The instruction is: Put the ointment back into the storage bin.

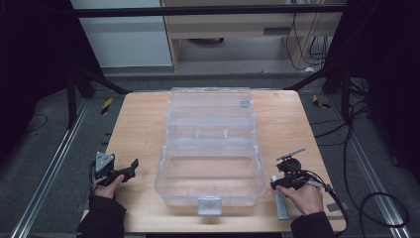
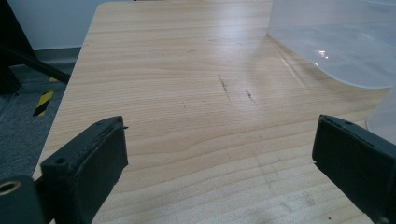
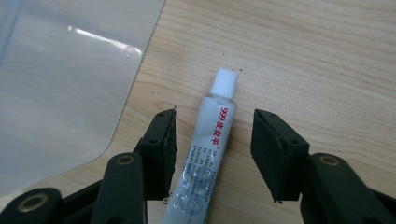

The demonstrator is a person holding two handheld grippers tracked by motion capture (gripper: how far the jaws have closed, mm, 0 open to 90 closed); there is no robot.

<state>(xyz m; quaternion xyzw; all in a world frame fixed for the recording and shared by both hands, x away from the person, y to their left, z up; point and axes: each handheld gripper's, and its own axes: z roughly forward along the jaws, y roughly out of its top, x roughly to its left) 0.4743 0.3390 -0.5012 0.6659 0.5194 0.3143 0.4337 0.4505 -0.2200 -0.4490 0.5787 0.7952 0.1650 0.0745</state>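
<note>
I see a light wooden table (image 1: 143, 124) with a clear plastic storage box (image 1: 210, 168) standing open at its middle, the lid (image 1: 210, 106) thrown back toward the far edge and a pale latch (image 1: 208, 205) on the near wall. The box's lower compartment looks empty through its clear walls; I cannot tell more about the lid side. Bare wood runs down both sides of the box, wider on my left than on my right. My left gripper (image 1: 130, 167) rests near the table's left edge, well apart from the box, held in the left hand (image 1: 106, 186). In the left gripper view its jaws stand wide apart over bare wood, with nothing between them, and the box's curved corner (image 2: 336, 42) lies ahead to the right. My right gripper (image 1: 277, 182) sits just beside the box's near right corner, held in the right hand (image 1: 307, 197). In the right gripper view its jaws are spread, one on each side of a small white tube (image 3: 205, 154) with red lettering and a white screw cap (image 3: 224, 83), and neither pad touches it. The tube lies flat on the wood, just beside the box's wall, cap pointing away from me. In the high view the tube (image 1: 281, 203) lies close to the near edge.
</note>
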